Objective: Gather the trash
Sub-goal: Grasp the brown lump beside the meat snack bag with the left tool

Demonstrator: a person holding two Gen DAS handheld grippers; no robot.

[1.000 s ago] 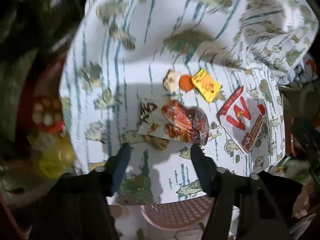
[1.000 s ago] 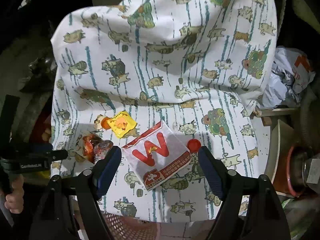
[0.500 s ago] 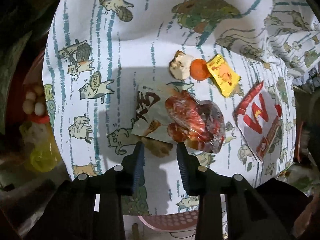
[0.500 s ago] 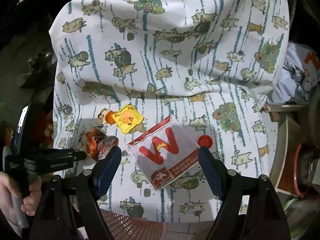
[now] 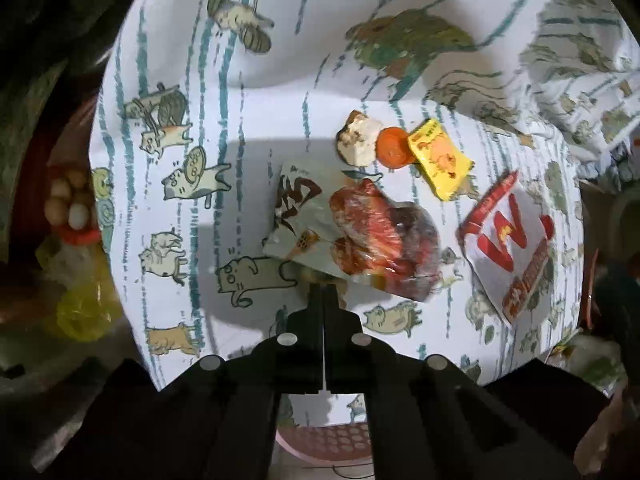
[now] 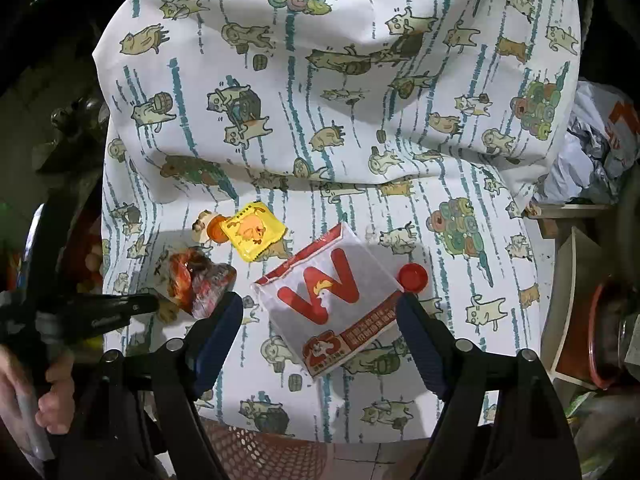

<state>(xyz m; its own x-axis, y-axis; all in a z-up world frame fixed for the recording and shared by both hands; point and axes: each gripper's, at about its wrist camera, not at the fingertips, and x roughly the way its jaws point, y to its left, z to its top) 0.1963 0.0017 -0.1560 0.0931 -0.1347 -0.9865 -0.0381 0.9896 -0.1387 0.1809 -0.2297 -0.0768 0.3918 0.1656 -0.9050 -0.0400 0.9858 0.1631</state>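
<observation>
Trash lies on a cat-print cloth [image 5: 248, 168]: a pale printed wrapper [image 5: 298, 216], a red crumpled plastic bag [image 5: 384, 240] on it, a food scrap [image 5: 358, 140], an orange cap [image 5: 394, 147], a yellow packet [image 5: 440, 158] and a white paper bag with a red W [image 5: 506, 248]. My left gripper [image 5: 323, 290] is shut at the near edge of the pale wrapper, seemingly pinching it. My right gripper [image 6: 320, 312] is open, its fingers straddling the W bag [image 6: 328, 300]. A red cap [image 6: 413, 277] lies by its right finger.
A pink perforated basket [image 6: 256, 454] sits below the cloth's front edge. Clutter with eggs and a yellow bag [image 5: 76, 304] lies left. Crumpled paper [image 6: 588, 152] and containers [image 6: 608, 332] stand right. The cloth rises in a fold [image 6: 340, 80] behind the trash.
My left gripper has moved in toward the pale wrapper and closed from wide open to shut at its edge. My right gripper stayed open over the W bag, drifting slightly.
</observation>
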